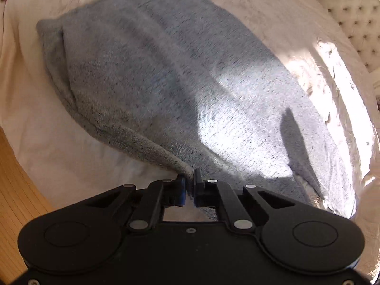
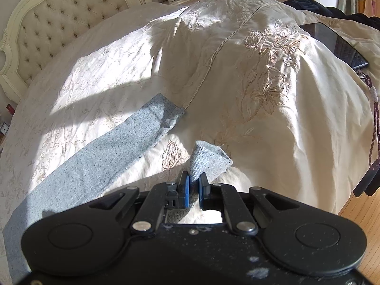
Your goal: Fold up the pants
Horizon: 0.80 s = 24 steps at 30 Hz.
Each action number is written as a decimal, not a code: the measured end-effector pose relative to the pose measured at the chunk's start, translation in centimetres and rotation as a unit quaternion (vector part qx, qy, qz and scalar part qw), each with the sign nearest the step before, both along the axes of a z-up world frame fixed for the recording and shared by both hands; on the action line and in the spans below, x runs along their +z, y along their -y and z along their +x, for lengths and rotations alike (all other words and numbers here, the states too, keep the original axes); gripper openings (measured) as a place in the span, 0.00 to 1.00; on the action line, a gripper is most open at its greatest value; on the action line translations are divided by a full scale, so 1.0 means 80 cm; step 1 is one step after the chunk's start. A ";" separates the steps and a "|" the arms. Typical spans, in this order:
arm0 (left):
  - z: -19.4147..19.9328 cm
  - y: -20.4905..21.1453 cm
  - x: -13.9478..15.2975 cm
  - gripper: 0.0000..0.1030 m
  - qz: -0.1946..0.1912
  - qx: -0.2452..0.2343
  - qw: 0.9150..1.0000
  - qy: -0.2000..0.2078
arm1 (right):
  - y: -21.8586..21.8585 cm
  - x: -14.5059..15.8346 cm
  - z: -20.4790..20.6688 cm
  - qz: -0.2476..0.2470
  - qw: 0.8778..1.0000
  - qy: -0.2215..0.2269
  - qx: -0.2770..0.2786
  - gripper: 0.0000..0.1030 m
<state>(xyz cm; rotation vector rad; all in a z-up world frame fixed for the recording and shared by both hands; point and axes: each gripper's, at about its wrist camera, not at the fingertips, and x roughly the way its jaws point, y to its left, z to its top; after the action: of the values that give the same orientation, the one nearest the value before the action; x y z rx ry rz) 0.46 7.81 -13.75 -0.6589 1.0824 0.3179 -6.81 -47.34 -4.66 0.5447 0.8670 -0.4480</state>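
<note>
Both tools are gripping grey knit pants (image 1: 166, 83) on the cream embroidered bed: left tool (image 1: 189, 186) clamping an edge, right tool (image 2: 194, 185) a hem; thin pinches risk slipping.

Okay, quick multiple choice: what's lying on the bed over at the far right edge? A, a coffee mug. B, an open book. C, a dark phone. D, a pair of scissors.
C: in the right wrist view a flat dark phone with a glossy screen lies on the cream bedspread near its right edge; no book, scissors or mug shows.
</note>
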 end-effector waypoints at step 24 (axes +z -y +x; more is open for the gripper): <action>0.121 0.013 0.106 0.07 0.111 -0.137 0.984 -0.013 | -0.020 0.019 0.045 0.040 0.992 -0.022 -0.121 0.08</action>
<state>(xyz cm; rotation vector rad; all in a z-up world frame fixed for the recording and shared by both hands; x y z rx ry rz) 10.12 6.79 -5.29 -0.3039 1.1279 0.2052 -3.19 -45.72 -3.17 0.7209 0.8670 -0.6493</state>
